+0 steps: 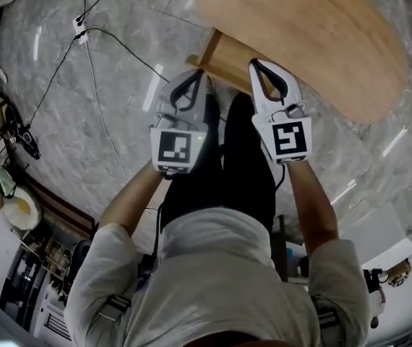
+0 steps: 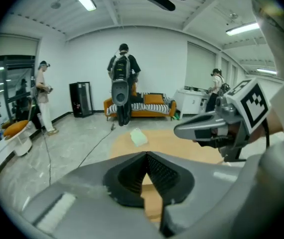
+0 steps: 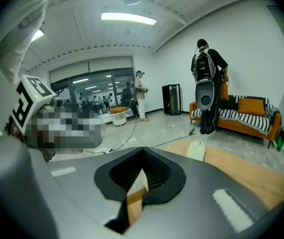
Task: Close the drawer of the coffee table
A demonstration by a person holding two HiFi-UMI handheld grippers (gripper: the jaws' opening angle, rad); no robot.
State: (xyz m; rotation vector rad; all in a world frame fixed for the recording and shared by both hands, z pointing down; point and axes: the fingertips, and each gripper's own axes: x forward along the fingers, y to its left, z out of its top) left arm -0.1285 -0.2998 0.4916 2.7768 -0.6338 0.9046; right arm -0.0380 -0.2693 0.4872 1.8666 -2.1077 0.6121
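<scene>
Nearest, the left gripper (image 1: 194, 76) and the right gripper (image 1: 259, 65) hang side by side over the person's knees, each with its jaws pressed together on nothing. Their tips are at the front edge of the drawer (image 1: 217, 53), which juts out from under the near rim of the coffee table (image 1: 322, 35); contact is unclear. Open grey stone floor (image 1: 134, 20), crossed by thin cables (image 1: 99, 107), lies left of the drawer and round the table, whose wooden top bears one small pale object (image 2: 138, 137), and farther off stand an orange sofa (image 2: 152, 103) and people by white walls.
</scene>
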